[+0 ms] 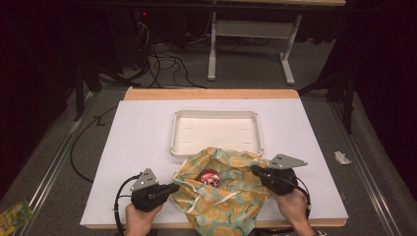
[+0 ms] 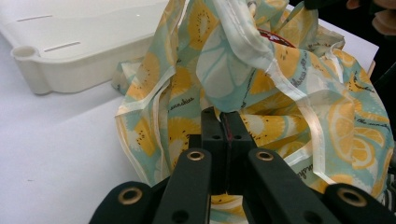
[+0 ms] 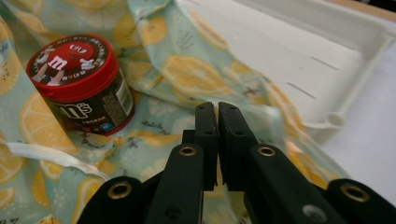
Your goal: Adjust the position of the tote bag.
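Bag (image 1: 223, 196) is soft, floppy; grab by hem. Left tongs (image 2: 224, 122) pinching hem, right tongs (image 3: 217, 112) pressed together w/ nothing between.

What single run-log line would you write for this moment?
left gripper: shut on bag rim | right gripper: shut on bag's other side | lemon-print bag: held open | candy jar: inside | tray: behind

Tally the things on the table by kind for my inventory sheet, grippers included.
Fabric bag with lemon print: 1
Candy jar with red lid: 1
White tray: 1
Handheld grippers: 2, the left gripper and the right gripper, both pinching the bag's cloth
Total: 5
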Available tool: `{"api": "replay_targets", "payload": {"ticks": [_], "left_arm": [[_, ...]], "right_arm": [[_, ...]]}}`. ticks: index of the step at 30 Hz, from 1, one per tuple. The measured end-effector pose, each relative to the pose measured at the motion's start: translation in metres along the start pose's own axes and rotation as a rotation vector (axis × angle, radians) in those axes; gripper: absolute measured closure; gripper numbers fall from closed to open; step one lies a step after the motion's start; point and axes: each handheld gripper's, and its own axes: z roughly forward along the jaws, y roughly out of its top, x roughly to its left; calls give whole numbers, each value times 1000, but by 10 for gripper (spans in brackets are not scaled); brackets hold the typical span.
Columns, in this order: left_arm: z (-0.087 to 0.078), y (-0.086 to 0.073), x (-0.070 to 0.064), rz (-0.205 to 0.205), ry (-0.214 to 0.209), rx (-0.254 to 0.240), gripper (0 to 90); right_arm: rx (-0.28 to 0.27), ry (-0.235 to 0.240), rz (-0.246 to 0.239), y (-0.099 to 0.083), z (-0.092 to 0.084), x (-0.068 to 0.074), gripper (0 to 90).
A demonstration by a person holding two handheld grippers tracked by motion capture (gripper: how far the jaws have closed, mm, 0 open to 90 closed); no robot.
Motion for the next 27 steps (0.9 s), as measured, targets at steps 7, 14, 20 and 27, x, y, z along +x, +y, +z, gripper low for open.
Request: {"api": "replay_targets", "payload": {"ticks": [7,14,20,27], "left_arm": [[-1,0,0,2,5,-2,900],[-2,0,2,-4,13,-2,900],[-5,-5,6,-10,21,14,900],[-3,-11,9,-33,30,38,880]], "right_arm": [[87,-14,-22,-3,26,2,888],[159,-92,8,-16,33,-15,881],[210,-114,39,-31,40,-25,888],[213,-118,45,-37,41,-25,890]]}}
